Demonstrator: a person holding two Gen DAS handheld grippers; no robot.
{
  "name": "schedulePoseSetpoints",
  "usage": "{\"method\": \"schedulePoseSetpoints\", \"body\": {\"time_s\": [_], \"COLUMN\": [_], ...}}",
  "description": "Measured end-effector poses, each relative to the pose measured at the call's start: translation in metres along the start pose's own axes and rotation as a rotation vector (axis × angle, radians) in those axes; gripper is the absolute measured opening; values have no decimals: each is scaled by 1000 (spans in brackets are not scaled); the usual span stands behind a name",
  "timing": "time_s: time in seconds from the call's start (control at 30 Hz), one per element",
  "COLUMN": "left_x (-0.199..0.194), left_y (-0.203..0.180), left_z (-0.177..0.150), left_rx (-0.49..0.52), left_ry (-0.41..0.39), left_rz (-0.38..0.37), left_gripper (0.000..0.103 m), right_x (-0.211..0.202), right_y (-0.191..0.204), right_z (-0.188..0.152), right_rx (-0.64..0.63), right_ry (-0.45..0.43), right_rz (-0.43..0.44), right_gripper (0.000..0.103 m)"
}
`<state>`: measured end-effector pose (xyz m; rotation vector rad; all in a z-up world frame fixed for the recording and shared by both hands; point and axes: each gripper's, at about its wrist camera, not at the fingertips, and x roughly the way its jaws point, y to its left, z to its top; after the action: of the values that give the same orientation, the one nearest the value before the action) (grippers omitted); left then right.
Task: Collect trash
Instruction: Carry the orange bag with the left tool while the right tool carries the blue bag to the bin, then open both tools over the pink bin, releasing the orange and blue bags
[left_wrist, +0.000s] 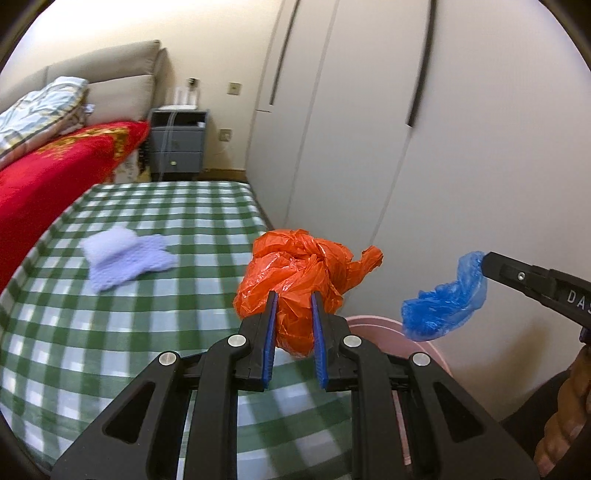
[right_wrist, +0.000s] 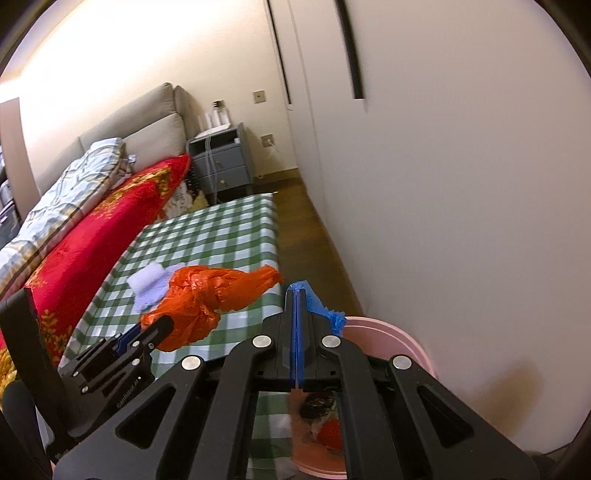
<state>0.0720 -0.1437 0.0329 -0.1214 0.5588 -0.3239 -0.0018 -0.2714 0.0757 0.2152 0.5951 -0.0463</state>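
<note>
Trash is held in both grippers above the near edge of a table covered with a green-and-white checked cloth (left_wrist: 122, 332); the left gripper (left_wrist: 293, 299) has its blue-padded fingers (left_wrist: 270, 325) pressed into a crumpled orange plastic bag (left_wrist: 299, 266), which bulges out ahead of and below the tips; the right gripper (right_wrist: 297, 295) has its jaws fully together, pinching a thin blue plastic shoe cover (left_wrist: 447, 299) that hangs free from the fingertips in the left wrist view and shows only as a crinkled blue scrap beside the tips in the right wrist view; a pink bin (right_wrist: 399, 339) stands on the floor between the table and a white wardrobe (left_wrist: 461, 147), just below the two grippers, with some rubbish visible inside it through the right gripper's frame; a pale lilac glove (left_wrist: 125, 258) lies flat on the checked cloth, well apart from the bag; beyond the table are a bed with a red patterned blanket (left_wrist: 55, 170), a folded light quilt (left_wrist: 33, 110) and a grey nightstand (left_wrist: 177, 144) against the far wall.
</note>
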Motion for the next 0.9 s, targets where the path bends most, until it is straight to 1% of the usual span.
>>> {"method": "schedulePoseSetpoints", "body": {"time_s": [0.2, 0.57, 0.63, 0.67, 0.73, 0.77, 0.8, 0.83, 0.87, 0.9], "left_x": [17, 41, 46, 49, 55, 57, 57, 58, 58, 57], "left_y": [-27, -58, -63, -65, -67, -65, -63, -59, -57, -54], "left_z": [-7, -13, -14, -15, -16, -17, -17, -17, -16, -15], "left_rx": [29, 54, 56, 63, 67, 61, 49, 34, 26, 19], "left_ry": [45, 89, 104, 116, 131, 135, 135, 135, 133, 130], "left_rz": [-52, -92, -115, -129, -134, -132, -127, -123, -120, -116], "left_gripper": [17, 18, 19, 21, 32, 43, 45, 45, 45, 45], "right_x": [0, 5, 7, 9, 13, 14, 15, 15, 14, 15], "right_y": [-21, -33, -36, -37, -41, -43, -43, -42, -41, -41], "right_z": [-2, -6, -6, -6, -7, -7, -7, -7, -7, -7], "right_rx": [55, 85, 92, 103, 131, 138, 139, 136, 133, 131], "right_ry": [21, 38, 45, 49, 68, 73, 73, 68, 62, 61], "right_rz": [-46, -74, -95, -109, -115, -117, -123, -132, -137, -138], "right_gripper": [0, 0, 1, 4, 5, 8, 19, 32, 37, 38]}}
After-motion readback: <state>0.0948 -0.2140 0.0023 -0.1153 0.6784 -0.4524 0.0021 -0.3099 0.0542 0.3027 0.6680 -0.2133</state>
